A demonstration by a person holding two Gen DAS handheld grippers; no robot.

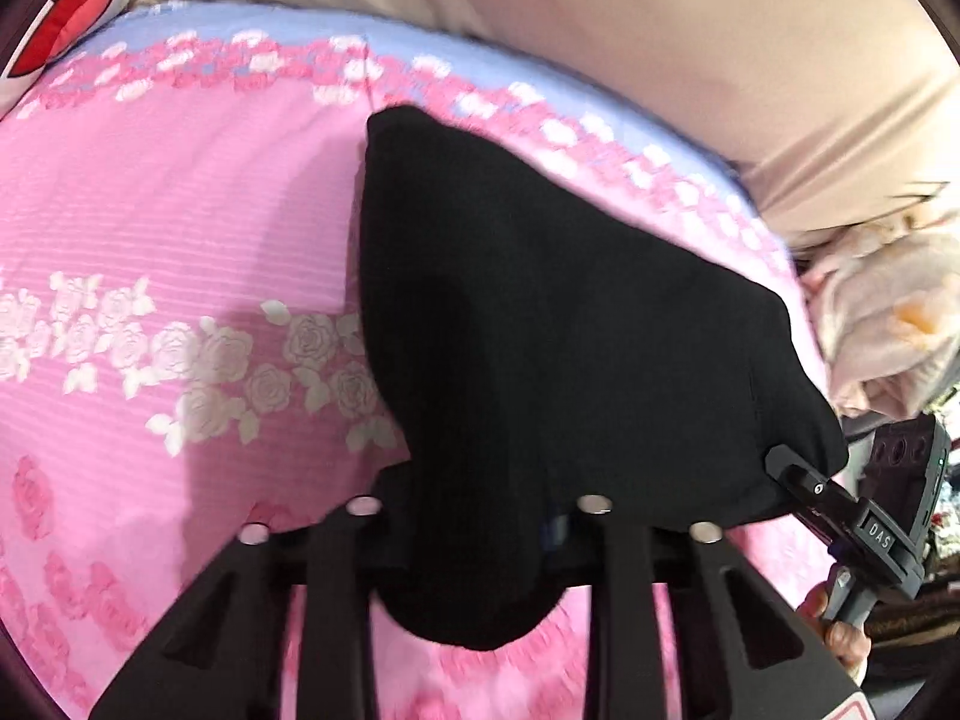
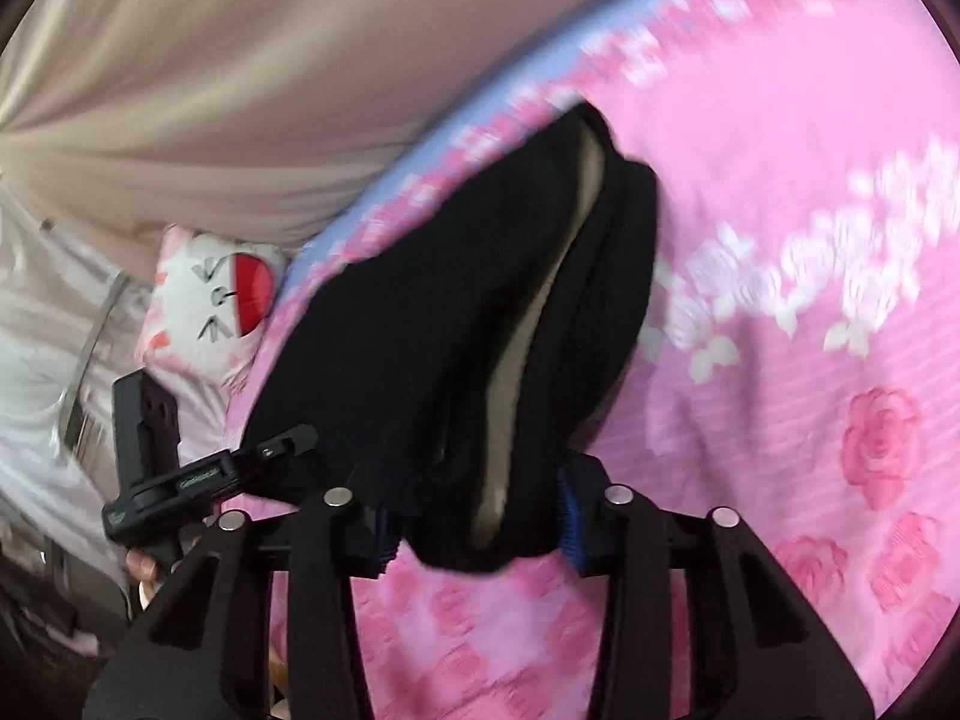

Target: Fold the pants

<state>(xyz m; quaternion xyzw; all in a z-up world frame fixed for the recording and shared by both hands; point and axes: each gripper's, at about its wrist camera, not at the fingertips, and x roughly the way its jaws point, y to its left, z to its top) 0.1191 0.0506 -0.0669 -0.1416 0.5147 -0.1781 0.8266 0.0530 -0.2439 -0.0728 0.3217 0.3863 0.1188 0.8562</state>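
Holding the black pants [image 1: 540, 330] at 2 points, I have both grippers on the near edge of the garment, which lies on the pink rose-print bedspread [image 1: 180, 192].

From the left wrist camera, the left gripper [image 1: 480, 546] has its fingers drawn close together on a bunch of the pants; the cloth fills the gap and bulges out below them, so I read that as a firm pinch on fabric. The pads themselves are buried in the black cloth and I cannot see them there.

From the right wrist camera, the right gripper [image 2: 477, 516] sits partly closed, its blue pads [image 2: 569, 516] pressing on either side of a thick fold of the pants [image 2: 456, 312]. A pale beige lining shows as a strip inside that fold.

The pants run from both grippers away toward the far side of the bedspread, their far end reaching the blue band with pink flowers [image 1: 288, 36]. Beyond the pants hangs a beige curtain [image 1: 660, 30].

Seen from the left camera, the right gripper [image 1: 798, 474] clamps the corner of the pants to the right, a hand [image 1: 840, 636] beneath its handle. Seen from the right camera, the left gripper [image 2: 282, 444] bites the pants' left corner, with a white cushion bearing a red disc [image 2: 216, 294] just past it.

Both views are slightly blurred.
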